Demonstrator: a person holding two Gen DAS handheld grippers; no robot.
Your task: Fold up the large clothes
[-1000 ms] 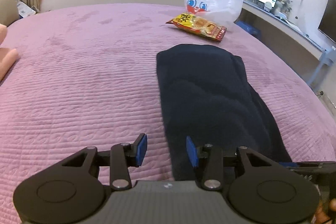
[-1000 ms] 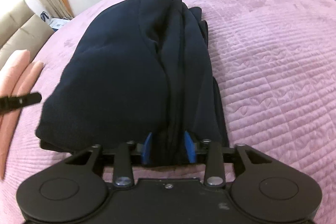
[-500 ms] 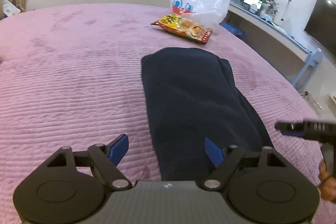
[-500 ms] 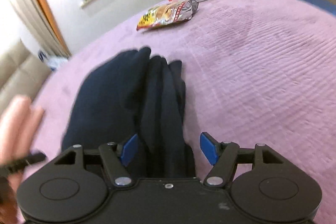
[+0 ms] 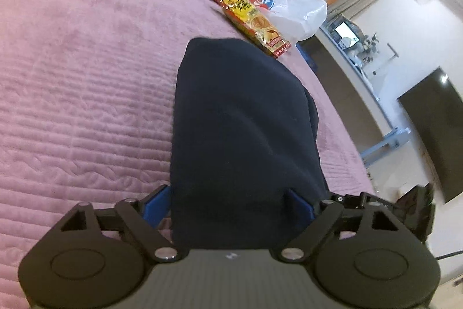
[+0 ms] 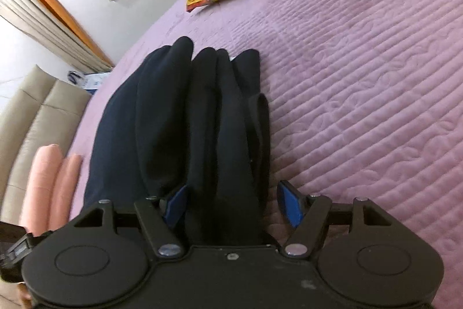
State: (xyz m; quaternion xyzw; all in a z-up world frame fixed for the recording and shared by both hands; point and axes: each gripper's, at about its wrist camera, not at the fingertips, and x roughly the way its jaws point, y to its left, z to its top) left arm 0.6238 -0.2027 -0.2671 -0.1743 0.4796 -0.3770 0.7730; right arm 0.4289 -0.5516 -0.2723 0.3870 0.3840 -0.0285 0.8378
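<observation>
Dark navy folded garment [image 5: 240,135] lies as long narrow stack mid pink quilted bedspread [image 5: 81,94], near end w/ both tongs. Left gripper [image 5: 228,200] & right gripper [image 6: 231,203] spread apart, straddling near end, not clamped. Judged: mostly folded; final crosswise fold left.

Surface: pink quilted bedspread [image 5: 86,83] covering a bed.
Near end: folded dark navy garment [image 5: 240,135], lying lengthwise.
Far end: red-and-yellow snack packet [image 5: 254,25], beside a white plastic bag with cartoon eyes [image 5: 283,7].
</observation>
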